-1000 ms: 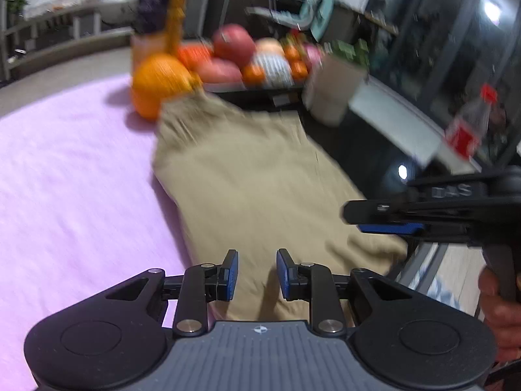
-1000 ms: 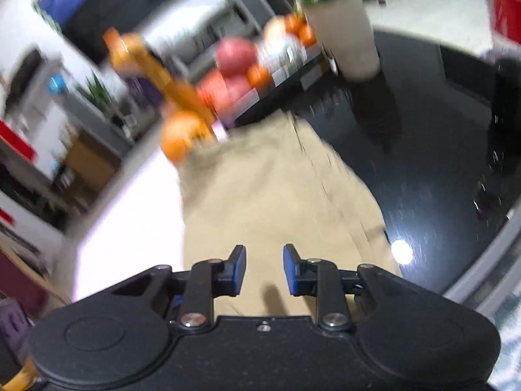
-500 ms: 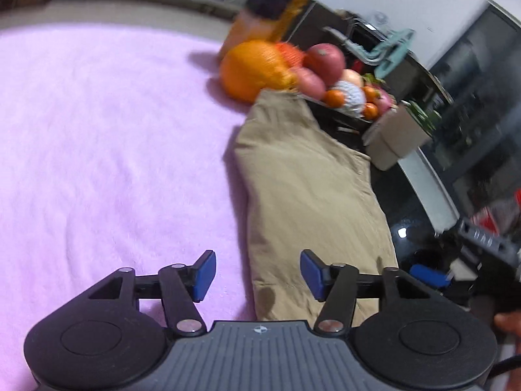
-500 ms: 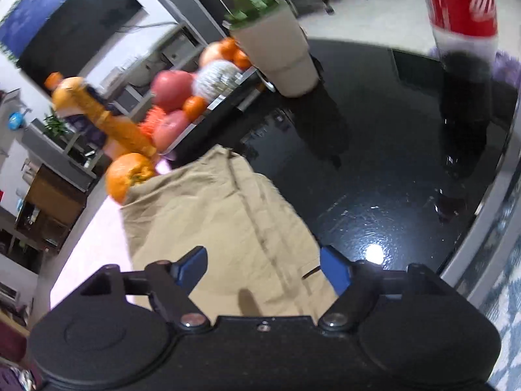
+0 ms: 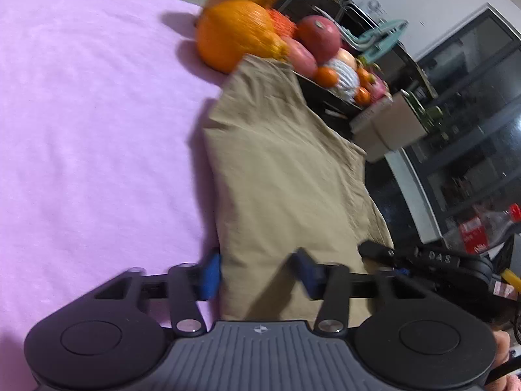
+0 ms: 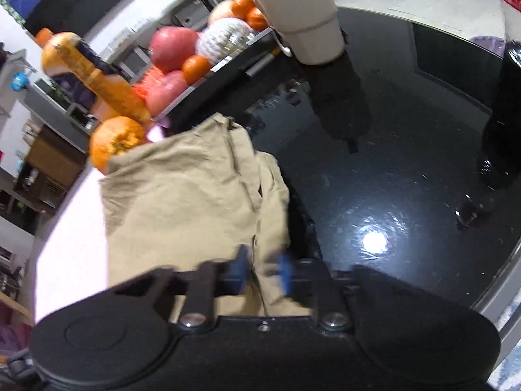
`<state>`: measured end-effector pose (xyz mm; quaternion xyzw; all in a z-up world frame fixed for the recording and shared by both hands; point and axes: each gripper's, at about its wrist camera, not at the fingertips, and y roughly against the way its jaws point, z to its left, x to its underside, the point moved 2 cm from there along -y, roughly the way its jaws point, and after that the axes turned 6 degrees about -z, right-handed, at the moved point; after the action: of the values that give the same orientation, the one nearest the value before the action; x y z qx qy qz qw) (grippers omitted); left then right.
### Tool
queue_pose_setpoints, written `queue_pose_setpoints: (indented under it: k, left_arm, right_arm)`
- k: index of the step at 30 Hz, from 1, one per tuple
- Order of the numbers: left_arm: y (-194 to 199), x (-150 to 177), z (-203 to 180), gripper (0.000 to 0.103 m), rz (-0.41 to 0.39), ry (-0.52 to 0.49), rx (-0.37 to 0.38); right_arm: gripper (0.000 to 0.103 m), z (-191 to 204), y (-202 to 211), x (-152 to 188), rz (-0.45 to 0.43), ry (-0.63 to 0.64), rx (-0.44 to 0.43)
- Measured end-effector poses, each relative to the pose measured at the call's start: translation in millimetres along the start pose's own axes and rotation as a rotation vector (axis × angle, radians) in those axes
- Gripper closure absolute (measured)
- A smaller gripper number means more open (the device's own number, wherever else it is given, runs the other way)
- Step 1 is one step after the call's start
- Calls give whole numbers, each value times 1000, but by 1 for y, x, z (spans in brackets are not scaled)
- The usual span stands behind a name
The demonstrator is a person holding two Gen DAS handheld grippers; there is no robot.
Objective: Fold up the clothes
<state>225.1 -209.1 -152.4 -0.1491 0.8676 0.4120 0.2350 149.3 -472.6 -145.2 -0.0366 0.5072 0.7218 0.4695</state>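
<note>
Khaki cloth, the folded garment (image 5: 286,176), lies ahead of both tools, half on the pink cover (image 5: 97,130), half on the black worktop (image 6: 390,163). The left tool (image 5: 259,275), shut a second ago, now straddles the near corner, fingers apart. The right tool (image 6: 262,272) has narrowed onto the near edge; I judge another fold is being set up.

Clutter on the glossy black bench (image 6: 374,169)

A pink cloth (image 5: 91,137) covers one part; a netted orange (image 5: 234,34) sits beside a tray of fruit (image 6: 195,52); an orange juice bottle (image 6: 84,68) behind; a beige planter (image 6: 302,16); a cola bottle (image 5: 485,228) at the edge.
</note>
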Motion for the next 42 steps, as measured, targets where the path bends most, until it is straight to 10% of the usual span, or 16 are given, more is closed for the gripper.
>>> queue_pose_setpoints:
  k: [11,17,20,22,24,27,36,42]
  left_arm:
    - [17,16,-22,58,30,-97,-77]
    - [56,3,-28,65,-126,-145,-87]
    - [64,5,-48,67,-170,-254,-81]
    - [50,9,-58,71,-146,-310,-111]
    - [29,13,-58,72,-93,-319,-135]
    - [1,20,-47,69,-23,-295,-187]
    - [67,10,-63,69,-41,-292,-262]
    - [150,4,-94,51,-85,-308,-310]
  right_arm:
    - [91,6,24,5,16,-30,30]
    - [41,3,59,-3,-193,-34,27]
    - [45,12,61,1,-172,-20,-80]
    - [85,19,62,4,-156,-10,-151]
    - [91,24,45,9,-74,23,-97]
    - [91,20,24,13,-11,81,81]
    - [84,59,102,4,-99,80,-18]
    - [51,90,157,1,-129,104,-81]
